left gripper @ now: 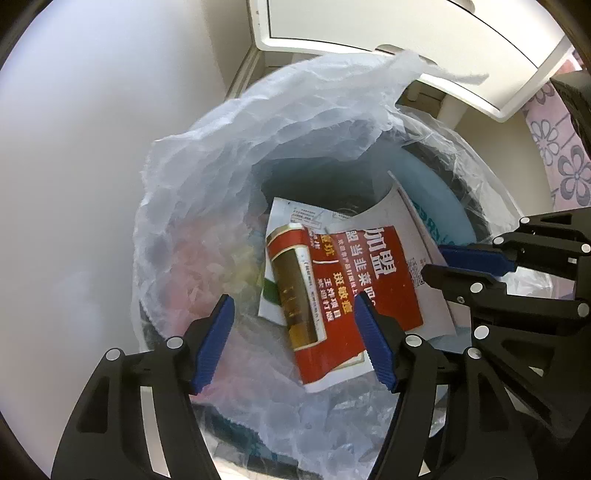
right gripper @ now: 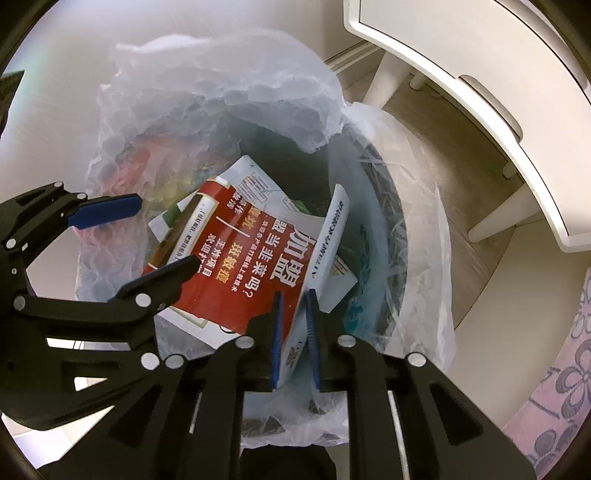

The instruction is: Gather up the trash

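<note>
A round trash bin [left gripper: 439, 192] lined with a thin translucent bag [left gripper: 258, 125] fills both views. A red-and-white printed leaflet [left gripper: 373, 277] lies bent inside the bin over other trash. My left gripper [left gripper: 295, 332] is open above the bin, empty, its blue pads either side of the leaflet. My right gripper [right gripper: 293, 332] is shut on the leaflet's [right gripper: 251, 269] white edge and holds it over the bin [right gripper: 391, 229]. The right gripper also shows in the left wrist view [left gripper: 443, 262], and the left gripper shows in the right wrist view [right gripper: 162, 236].
A white cabinet on legs [left gripper: 369, 26] stands just behind the bin; it shows in the right wrist view [right gripper: 461, 85] too. A pale wall [left gripper: 92, 147] is on the left. A pink flowered fabric [right gripper: 561, 369] lies to the right. Wood-look floor [right gripper: 454, 147] surrounds the bin.
</note>
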